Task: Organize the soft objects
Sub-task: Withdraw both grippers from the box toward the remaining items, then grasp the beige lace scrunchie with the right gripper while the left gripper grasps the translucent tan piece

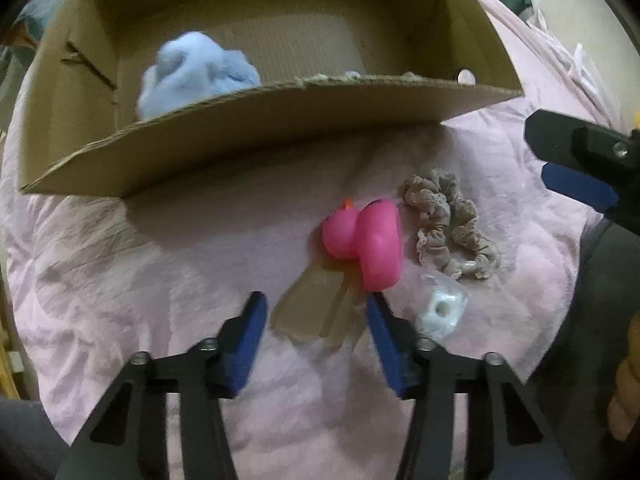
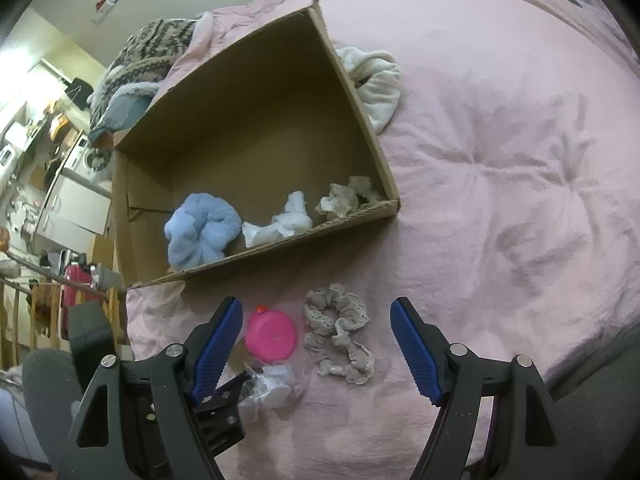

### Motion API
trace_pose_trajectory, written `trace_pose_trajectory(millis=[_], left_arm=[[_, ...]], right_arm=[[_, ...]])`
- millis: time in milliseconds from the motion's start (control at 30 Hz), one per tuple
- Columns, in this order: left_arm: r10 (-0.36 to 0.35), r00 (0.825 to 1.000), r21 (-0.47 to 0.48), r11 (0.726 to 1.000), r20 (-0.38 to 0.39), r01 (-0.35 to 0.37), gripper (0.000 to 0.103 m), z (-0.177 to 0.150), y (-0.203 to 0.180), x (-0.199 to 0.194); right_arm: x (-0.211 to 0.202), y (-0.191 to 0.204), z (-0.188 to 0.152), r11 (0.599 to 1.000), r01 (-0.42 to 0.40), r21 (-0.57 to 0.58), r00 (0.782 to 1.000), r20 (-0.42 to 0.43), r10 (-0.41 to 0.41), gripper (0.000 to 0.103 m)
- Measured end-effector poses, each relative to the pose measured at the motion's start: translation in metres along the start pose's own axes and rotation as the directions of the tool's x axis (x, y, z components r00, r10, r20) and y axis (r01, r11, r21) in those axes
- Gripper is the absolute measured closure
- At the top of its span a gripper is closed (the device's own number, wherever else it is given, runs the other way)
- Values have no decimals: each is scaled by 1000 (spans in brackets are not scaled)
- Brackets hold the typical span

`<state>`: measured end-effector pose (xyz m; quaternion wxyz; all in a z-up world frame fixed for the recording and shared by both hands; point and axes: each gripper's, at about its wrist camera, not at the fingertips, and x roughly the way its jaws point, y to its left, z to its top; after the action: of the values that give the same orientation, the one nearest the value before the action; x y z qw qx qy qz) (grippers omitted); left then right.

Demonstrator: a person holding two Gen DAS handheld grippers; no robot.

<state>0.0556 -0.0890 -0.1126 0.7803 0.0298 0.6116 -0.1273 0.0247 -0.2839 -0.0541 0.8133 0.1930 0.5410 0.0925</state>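
Claws both released, gripping nothing: left claw (image 1: pixel 316 316) at 6 o'clock of pink duck (image 1: pixel 366 240); right claw (image 2: pixel 316 332) straddling beige scrunchie (image 2: pixel 340 332); blue scrunchie (image 2: pixel 204 228) inside cardboard box (image 2: pixel 152 208), 12 o'clock on pink bed (image 2: pixel 500 180).

Pink quilted bed (image 2: pixel 500 168) carrying a box and loose soft items

The rumpled pink cover holds an open cardboard box (image 2: pixel 256 120) toward its left side, with a white cloth (image 2: pixel 378 80) bunched against the box's right wall and a patterned knit bundle (image 2: pixel 156 52) at the bed's far edge behind the box. In front of the box, three small things lie close together on the cover: a pink rubber duck (image 1: pixel 366 238), a beige lace scrunchie (image 1: pixel 450 222) just to its right, and a small clear-wrapped white item (image 1: pixel 440 314) nearer than both, beside the scrunchie's lower end.
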Motion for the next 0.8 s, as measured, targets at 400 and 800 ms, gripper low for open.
trace_pose_trajectory(millis=[400,800], left_arm=[[-87,996,-75,993,13,87,95,-3,15,-15],[-53,989,-239,967,140,85,95,-9,65,-88]], right_arm=[[6,-2,1,1000,0,11,1000,-22,0,22],[18,-6,-1,1000,9,23,997,-82,-7,22]])
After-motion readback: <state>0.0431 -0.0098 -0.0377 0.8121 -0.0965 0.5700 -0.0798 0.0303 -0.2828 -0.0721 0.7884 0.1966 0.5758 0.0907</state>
